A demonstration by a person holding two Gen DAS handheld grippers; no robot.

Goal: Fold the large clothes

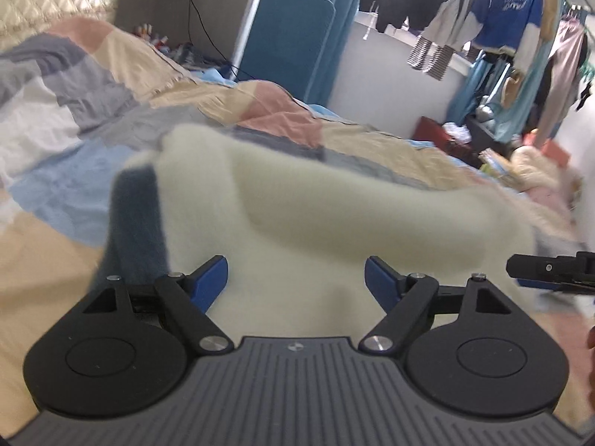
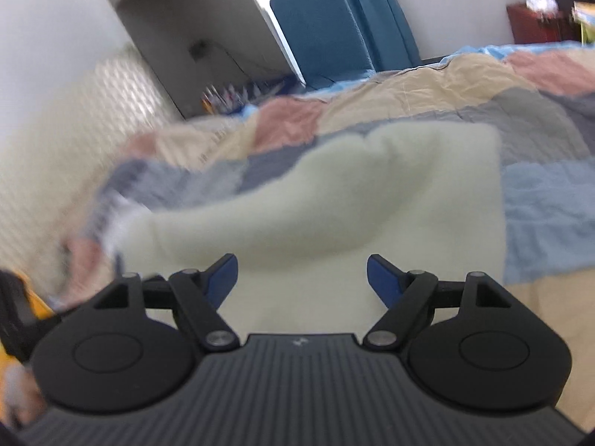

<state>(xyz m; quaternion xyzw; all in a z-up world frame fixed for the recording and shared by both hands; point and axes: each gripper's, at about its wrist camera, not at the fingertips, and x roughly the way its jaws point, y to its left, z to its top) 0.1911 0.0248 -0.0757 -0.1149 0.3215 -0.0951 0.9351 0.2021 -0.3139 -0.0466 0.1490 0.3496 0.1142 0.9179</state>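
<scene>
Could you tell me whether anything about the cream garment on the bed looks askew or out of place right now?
Yes. The fleece is not flat: its top layer sags in a rumpled fold, and a dark grey strip sticks out at its left edge. Both the left gripper and the right gripper are open, holding nothing.

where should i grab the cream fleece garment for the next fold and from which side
Probably the near edge of the cream fleece garment, coming in low over the quilt. It lies flat there; the far edge is bunched. Both the left gripper and right gripper are open.
</scene>
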